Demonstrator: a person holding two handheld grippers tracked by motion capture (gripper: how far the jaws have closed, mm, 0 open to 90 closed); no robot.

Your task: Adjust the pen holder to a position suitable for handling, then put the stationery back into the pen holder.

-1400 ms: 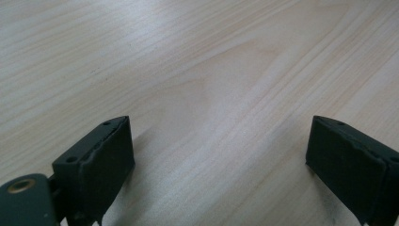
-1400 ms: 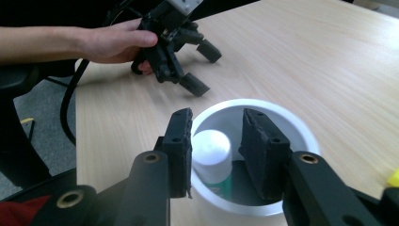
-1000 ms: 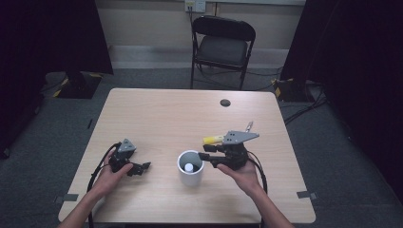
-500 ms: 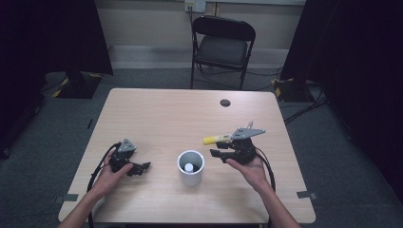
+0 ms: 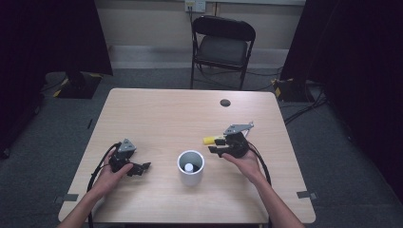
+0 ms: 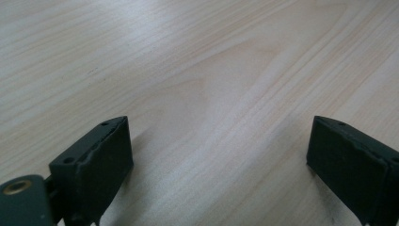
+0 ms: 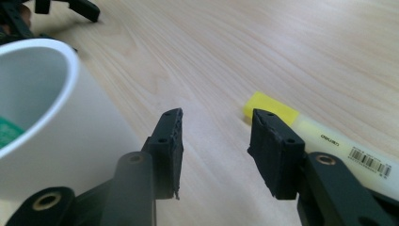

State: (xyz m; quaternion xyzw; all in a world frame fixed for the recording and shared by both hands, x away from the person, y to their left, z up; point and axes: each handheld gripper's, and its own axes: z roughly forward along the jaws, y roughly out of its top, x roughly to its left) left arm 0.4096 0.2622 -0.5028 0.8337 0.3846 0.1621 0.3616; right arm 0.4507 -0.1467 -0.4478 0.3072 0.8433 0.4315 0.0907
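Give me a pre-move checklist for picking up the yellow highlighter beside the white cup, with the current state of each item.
1. Right gripper open: ok, a clear gap shows between its jaws, which have just been opening.
2. Nothing between its jaws: ok, bare table shows there.
3. Yellow highlighter lined up with the gap: not ok, it lies flat outside and behind one of the jaws.
4. White cup upright and apart from the right gripper: ok in the high view, though its wall is near the other jaw.
5. Cup contents: cannot tell, something white and something green show inside.
6. Left gripper out of the way: ok, open over bare wood on the far side of the cup.
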